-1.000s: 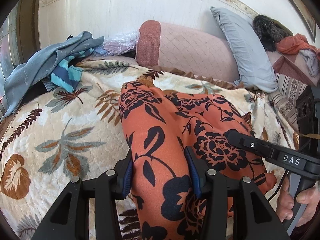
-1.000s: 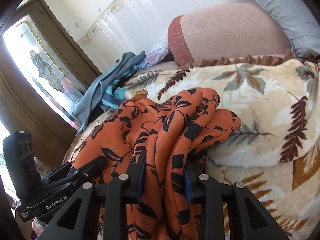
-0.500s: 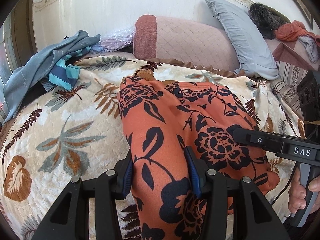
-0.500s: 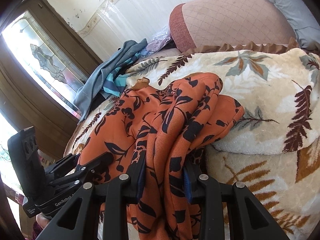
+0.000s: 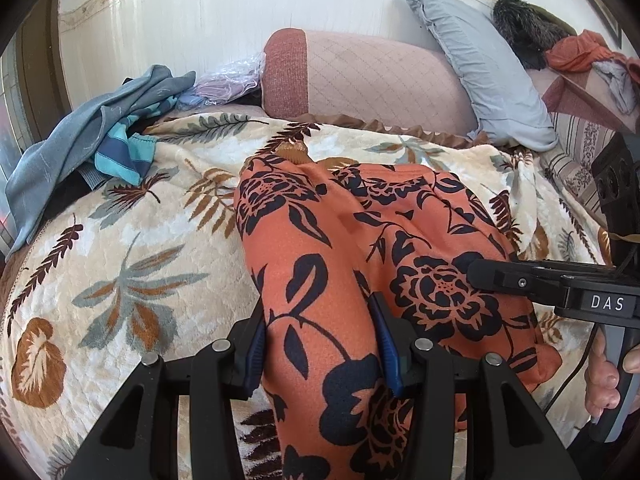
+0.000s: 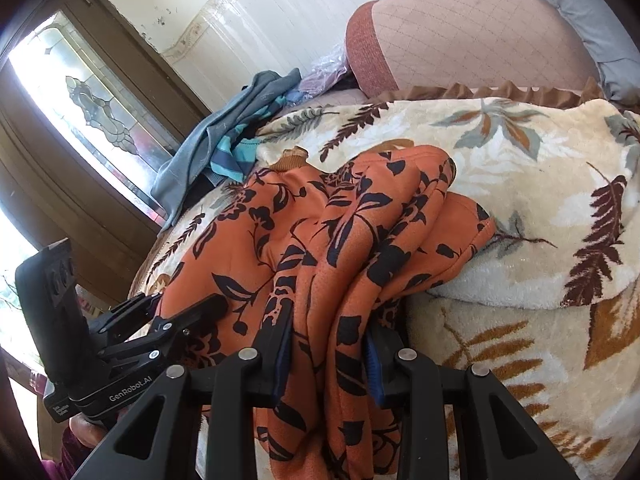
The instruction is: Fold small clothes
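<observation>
An orange garment with a black flower print [image 5: 360,240] lies stretched over the leaf-patterned blanket [image 5: 120,264]. My left gripper [image 5: 320,340] is shut on the garment's near left part. My right gripper [image 6: 326,344] is shut on bunched folds of the same garment [image 6: 320,232] at its near right part. The right gripper also shows at the right edge of the left wrist view [image 5: 560,288], and the left gripper shows at the lower left of the right wrist view [image 6: 168,328]. The garment's near edge hangs below both grippers, hidden.
A blue-grey and teal pile of clothes [image 5: 92,140] lies at the far left of the bed. A pink bolster [image 5: 360,76] and a grey pillow [image 5: 488,68] stand along the back wall. More clothes [image 5: 580,52] are piled at the far right. A glass door [image 6: 88,92] is at the left.
The garment has slid a little toward the near edge of the bed with both grippers holding it. Both grips are unchanged.
</observation>
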{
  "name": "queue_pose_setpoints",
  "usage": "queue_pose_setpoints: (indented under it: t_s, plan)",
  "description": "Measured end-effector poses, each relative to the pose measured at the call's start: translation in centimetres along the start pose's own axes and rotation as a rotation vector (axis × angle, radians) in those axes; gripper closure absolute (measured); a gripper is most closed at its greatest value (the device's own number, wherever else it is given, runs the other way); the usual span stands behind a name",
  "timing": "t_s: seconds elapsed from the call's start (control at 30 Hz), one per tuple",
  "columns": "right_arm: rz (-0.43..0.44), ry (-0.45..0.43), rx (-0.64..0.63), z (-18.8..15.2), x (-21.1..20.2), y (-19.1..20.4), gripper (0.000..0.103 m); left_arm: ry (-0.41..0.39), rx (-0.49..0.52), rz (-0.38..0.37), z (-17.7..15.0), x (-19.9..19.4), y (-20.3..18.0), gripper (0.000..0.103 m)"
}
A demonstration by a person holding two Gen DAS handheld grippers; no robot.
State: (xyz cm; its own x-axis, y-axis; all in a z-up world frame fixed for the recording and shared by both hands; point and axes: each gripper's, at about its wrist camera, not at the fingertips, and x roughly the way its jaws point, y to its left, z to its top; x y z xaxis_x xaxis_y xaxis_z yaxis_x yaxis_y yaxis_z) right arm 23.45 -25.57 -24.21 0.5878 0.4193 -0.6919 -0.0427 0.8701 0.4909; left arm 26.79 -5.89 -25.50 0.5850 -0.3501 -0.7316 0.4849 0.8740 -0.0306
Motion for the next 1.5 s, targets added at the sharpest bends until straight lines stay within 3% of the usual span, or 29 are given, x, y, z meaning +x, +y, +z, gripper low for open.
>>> queue_pose_setpoints:
  t_s: [0.57,0.73,0.87,1.0,1.5]
  plan:
    - [-0.047,0.063,0.026,-0.7,1.7,-2.2,0.07,0.05,-0.013,0.061,-0.9,2.1,0.9,0.048]
    - [-0.048,0.088,0.041,-1.0,2.5,-3.5,0.071,0.058,-0.01,0.083,-1.1,2.7,0.9,0.041]
    - [-0.063,0.09,0.018,-1.1,2.8,-3.4,0.071,0.081,-0.028,0.115,-1.4,3.4,1.3,0.025]
    - [-0.068,0.096,0.015,-1.1,2.9,-3.4,0.071,0.116,-0.096,0.088,-1.6,4.2,2.6,0.017]
    - [-0.08,0.097,0.038,-1.2,3.1,-3.7,0.068,0.117,-0.093,0.15,-1.8,4.5,2.3,0.012]
